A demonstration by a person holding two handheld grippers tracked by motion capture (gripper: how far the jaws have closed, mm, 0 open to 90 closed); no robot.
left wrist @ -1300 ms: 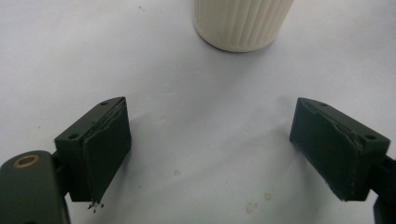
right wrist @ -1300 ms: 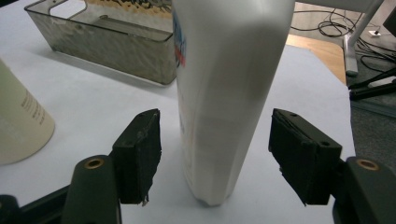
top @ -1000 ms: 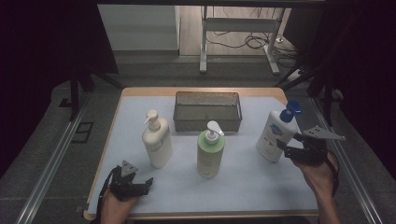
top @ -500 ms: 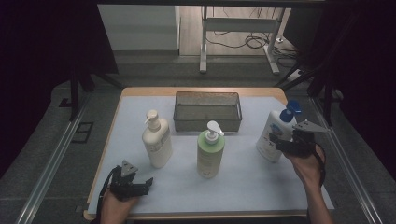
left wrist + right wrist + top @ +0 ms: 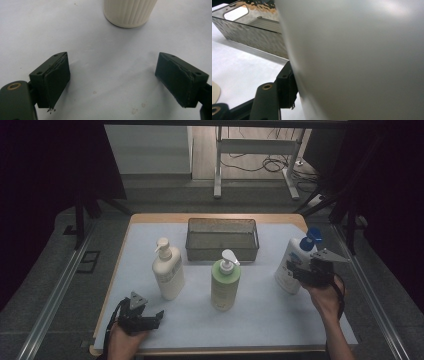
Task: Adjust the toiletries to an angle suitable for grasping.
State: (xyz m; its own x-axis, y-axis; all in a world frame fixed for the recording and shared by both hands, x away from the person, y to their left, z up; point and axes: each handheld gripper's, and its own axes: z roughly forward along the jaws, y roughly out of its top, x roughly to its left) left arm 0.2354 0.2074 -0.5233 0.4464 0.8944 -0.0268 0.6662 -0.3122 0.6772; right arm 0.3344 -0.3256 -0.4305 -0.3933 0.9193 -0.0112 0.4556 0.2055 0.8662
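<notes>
A white bottle with a blue pump [image 5: 289,265] stands at the right of the white mat. My right gripper [image 5: 301,272] reaches it from the right side, and its jaws have just been closing with the bottle between them. In the right gripper view the bottle's white body [image 5: 362,62] looms close and the left pad [image 5: 288,90] rests against it; the other pad is hidden behind it. My left gripper [image 5: 156,316] lies low at the front left, open with nothing between its jaws [image 5: 112,80]. The base of a cream pump bottle [image 5: 168,270] [image 5: 130,12] stands just ahead of it.
A green pump bottle [image 5: 225,282] stands mid-mat. A metal mesh basket [image 5: 222,251] sits behind it, and its wall [image 5: 254,37] is visible in the right gripper view. The mat's front edge runs close to both hands; dark rails flank the table.
My right hand has moved left toward the white bottle, bringing the jaws around its body. The left hand has stayed where it was.
</notes>
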